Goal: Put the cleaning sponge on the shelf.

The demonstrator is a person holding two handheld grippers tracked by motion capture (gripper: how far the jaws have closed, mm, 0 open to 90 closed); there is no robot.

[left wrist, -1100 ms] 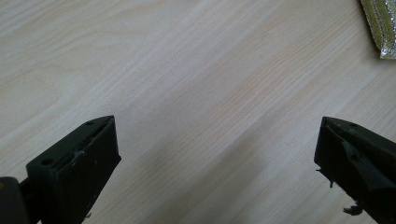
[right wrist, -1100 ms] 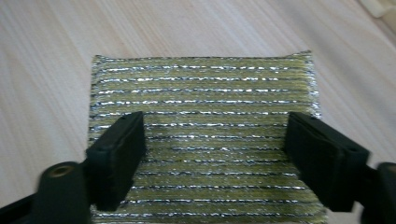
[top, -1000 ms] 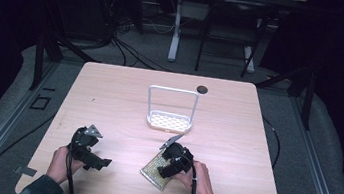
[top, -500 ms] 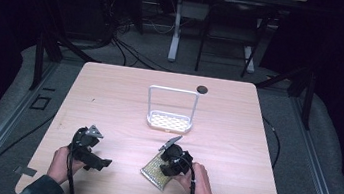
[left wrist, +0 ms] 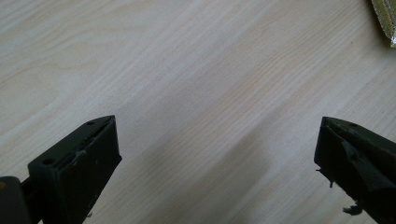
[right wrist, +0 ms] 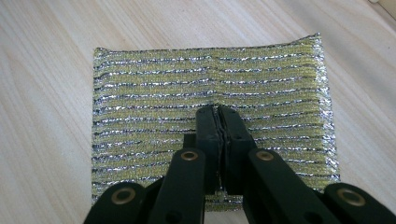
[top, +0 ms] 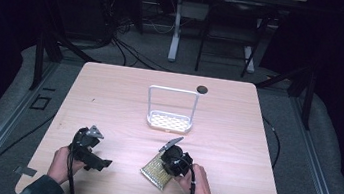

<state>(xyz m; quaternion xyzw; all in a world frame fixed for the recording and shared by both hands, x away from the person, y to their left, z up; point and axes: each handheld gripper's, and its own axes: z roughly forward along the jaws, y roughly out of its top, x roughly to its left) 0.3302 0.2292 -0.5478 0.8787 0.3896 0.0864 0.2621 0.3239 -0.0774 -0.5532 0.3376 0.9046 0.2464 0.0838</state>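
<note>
- High view: a person seated at the near edge of a pale wooden table holds a black two-jaw gripper in each hand.
- The right gripper rests on a gold-and-silver scouring pad lying flat near the table's near edge, right of centre.
- Right gripper view: its jaws are pressed together, tips down on the middle of the striped scouring pad; whether they pinch any of the mesh cannot be told.
- The left gripper sits well apart to the left, jaws spread wide over bare wood.
- Left gripper view: a corner of the pad shows at the far right.
- A white wire rack stands at mid-table; a small dark disc lies near the far edge.
</note>
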